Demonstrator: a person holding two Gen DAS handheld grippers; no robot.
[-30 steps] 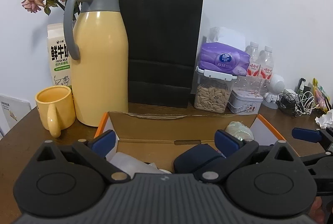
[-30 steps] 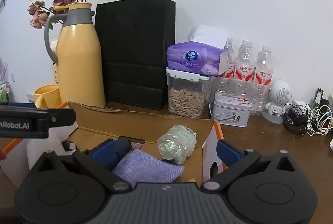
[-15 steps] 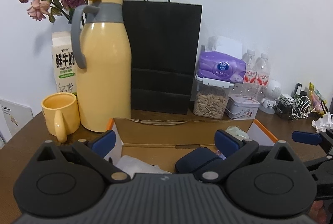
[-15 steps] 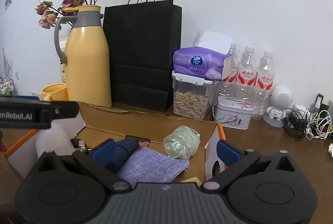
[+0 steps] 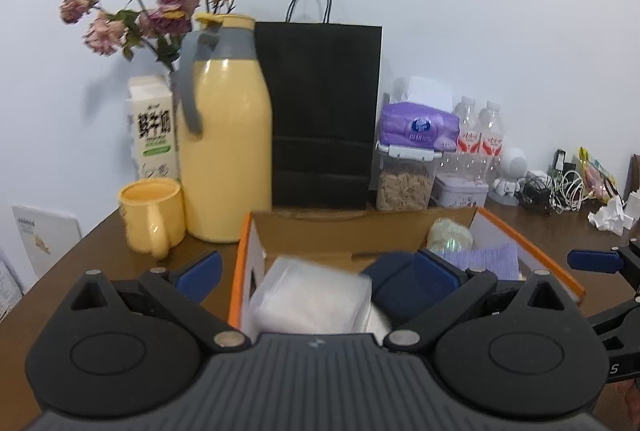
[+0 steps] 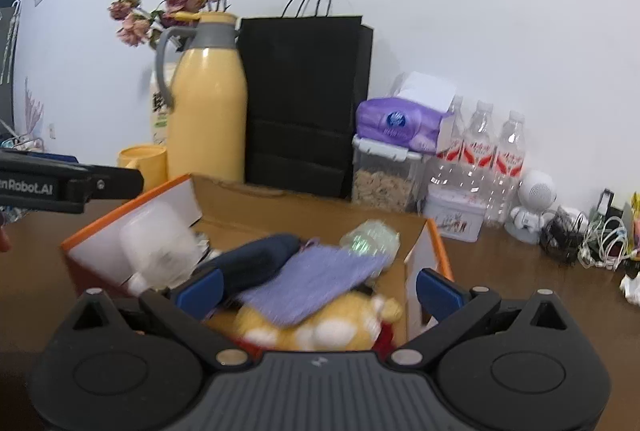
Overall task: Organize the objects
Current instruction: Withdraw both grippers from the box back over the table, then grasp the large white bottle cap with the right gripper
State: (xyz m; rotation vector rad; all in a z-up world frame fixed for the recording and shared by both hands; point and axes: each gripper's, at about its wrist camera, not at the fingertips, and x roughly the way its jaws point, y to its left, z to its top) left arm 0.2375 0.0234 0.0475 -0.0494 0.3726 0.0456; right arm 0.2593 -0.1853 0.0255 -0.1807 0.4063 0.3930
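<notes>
Both claws spread wide, nothing held. Left claw (image 5: pixel 316 269) and right claw (image 6: pixel 318 289) hover above the near side of the cardboard box (image 6: pixel 280 205), mid-tabletop (image 5: pixel 532 227). Box contents: white plastic container (image 6: pixel 160 247) at left wall, navy pouch (image 6: pixel 252 263), purple cloth (image 6: pixel 316 283), yellow plush (image 6: pixel 320 331) near front, crinkled clear wrap (image 6: pixel 370 237) at back right corner.

Both wrist views close above the cardboard box (image 5: pixel 360 231), facing the wall, sharing its contents.
</notes>
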